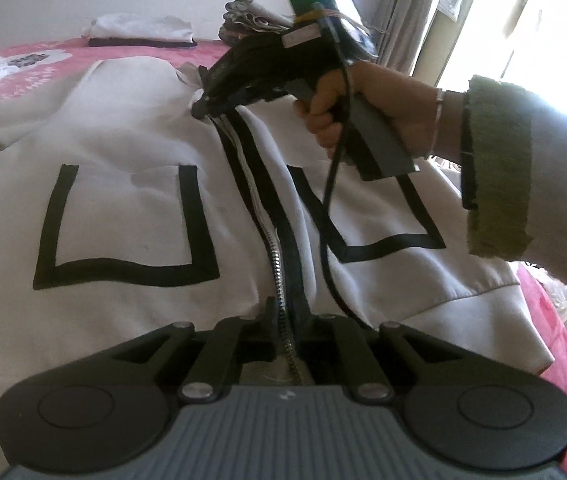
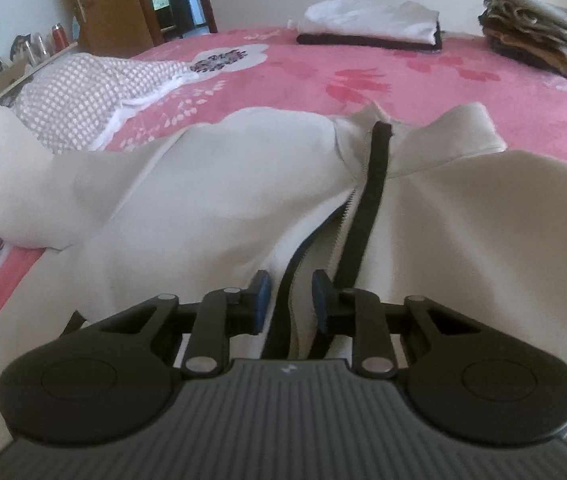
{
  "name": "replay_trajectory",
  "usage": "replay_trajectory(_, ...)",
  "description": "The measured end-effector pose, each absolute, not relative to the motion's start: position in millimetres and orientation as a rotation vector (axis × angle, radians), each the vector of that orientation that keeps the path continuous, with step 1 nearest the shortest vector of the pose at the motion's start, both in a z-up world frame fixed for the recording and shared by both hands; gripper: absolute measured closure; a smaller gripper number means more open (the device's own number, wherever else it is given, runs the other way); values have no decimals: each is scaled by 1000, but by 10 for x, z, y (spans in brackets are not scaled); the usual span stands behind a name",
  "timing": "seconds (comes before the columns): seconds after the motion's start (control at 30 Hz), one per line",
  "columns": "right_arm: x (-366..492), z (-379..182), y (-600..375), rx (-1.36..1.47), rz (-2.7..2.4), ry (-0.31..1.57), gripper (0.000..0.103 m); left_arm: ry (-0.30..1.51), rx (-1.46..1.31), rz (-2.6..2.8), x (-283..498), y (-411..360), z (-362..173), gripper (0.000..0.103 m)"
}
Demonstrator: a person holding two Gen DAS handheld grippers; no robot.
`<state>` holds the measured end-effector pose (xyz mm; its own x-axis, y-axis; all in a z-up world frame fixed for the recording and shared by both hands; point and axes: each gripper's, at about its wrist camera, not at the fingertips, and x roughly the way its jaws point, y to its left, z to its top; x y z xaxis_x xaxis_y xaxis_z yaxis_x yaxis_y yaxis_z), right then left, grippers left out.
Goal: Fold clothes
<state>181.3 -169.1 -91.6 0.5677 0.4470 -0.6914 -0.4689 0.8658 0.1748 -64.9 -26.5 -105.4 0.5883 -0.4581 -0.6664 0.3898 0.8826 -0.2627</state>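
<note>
A white jacket (image 1: 123,208) with black-edged pockets lies front up on the bed, and its zipper (image 1: 279,272) runs up the middle. My left gripper (image 1: 289,328) is shut on the zipper edge at the jacket's near hem. A hand (image 1: 383,104) in a green-cuffed sleeve holds my right gripper (image 1: 199,110) with its tip on the jacket near the collar. In the right wrist view the right gripper (image 2: 291,296) stands narrowly open; its blue pads (image 2: 261,296) flank the black zipper strip (image 2: 371,200) without pressing it. The collar (image 2: 443,140) lies just beyond.
The pink flowered bedspread (image 2: 323,72) carries a folded white-over-black pile (image 2: 367,26) at the back and a stack of folded clothes (image 2: 539,40) at the back right. A checked cloth (image 2: 83,92) lies at the left. A wooden door (image 2: 115,0) and a bright window (image 1: 523,20) border the room.
</note>
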Motion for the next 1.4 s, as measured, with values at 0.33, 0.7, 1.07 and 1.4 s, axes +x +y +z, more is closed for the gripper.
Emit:
replay_trajectory(0.33, 1683, -871, -1443, -207, 518, 661, 93, 805, -93, -512, -648, -243, -1074, 92)
replay_trajectory(0.7, 1771, -1081, -1230, -301, 566, 684, 94, 804, -93, -517, -634, -246, -1095, 91)
replay_trajectory(1.07, 2055, -1152, -1795, 276, 588, 848, 82, 802, -93, -519, -632, -252, -1104, 90)
replay_trajectory(1.4, 2011, -1204, -2233, 472, 518, 843, 81, 802, -93, -519, -632, -257, -1108, 89)
